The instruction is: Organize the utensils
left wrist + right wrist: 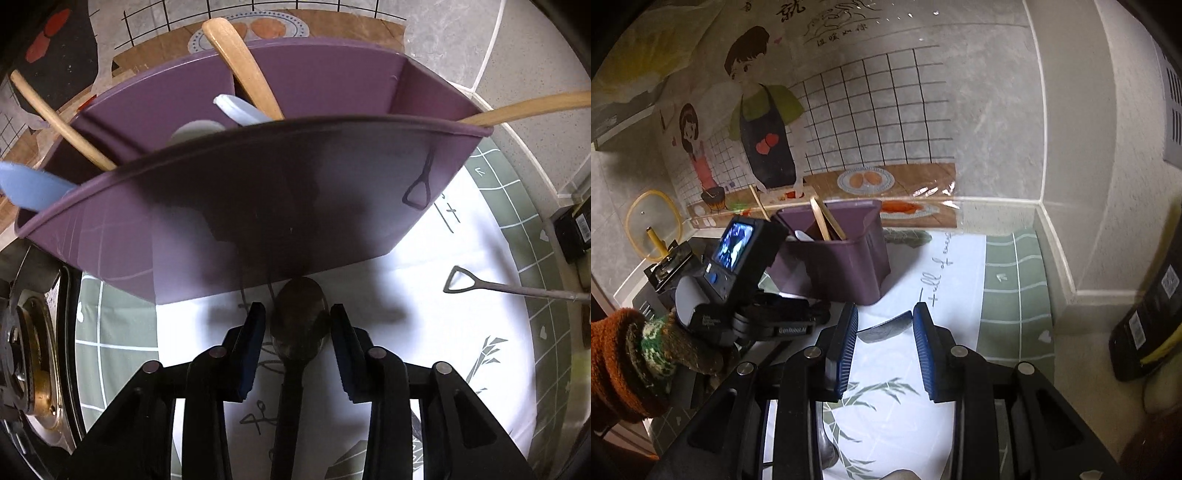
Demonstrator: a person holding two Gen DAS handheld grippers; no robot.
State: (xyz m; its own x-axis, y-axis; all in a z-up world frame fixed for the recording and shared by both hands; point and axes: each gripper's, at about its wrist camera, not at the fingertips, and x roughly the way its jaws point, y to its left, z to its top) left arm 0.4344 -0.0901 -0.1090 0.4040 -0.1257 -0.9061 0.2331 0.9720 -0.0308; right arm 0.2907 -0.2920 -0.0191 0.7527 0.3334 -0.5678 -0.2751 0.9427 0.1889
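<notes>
Under the gripper lies a white and green mat (1015, 280) with printed leaves and writing. Ahead rises a wall mural (768, 122) of two cartoon cooks. Far left ahead, a yellow-rimmed glass lid (652, 221) leans by the stove (33, 347). At the right stands a black device (1148, 325).

One purple holder (258, 206), three wooden utensils (240, 62), two pale blue utensils (29, 188), one dark spoon (299, 321), one shovel-handled utensil (491, 288).

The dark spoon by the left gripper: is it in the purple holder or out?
Out. The dark spoon lies on the mat, in front of the purple holder.
</notes>
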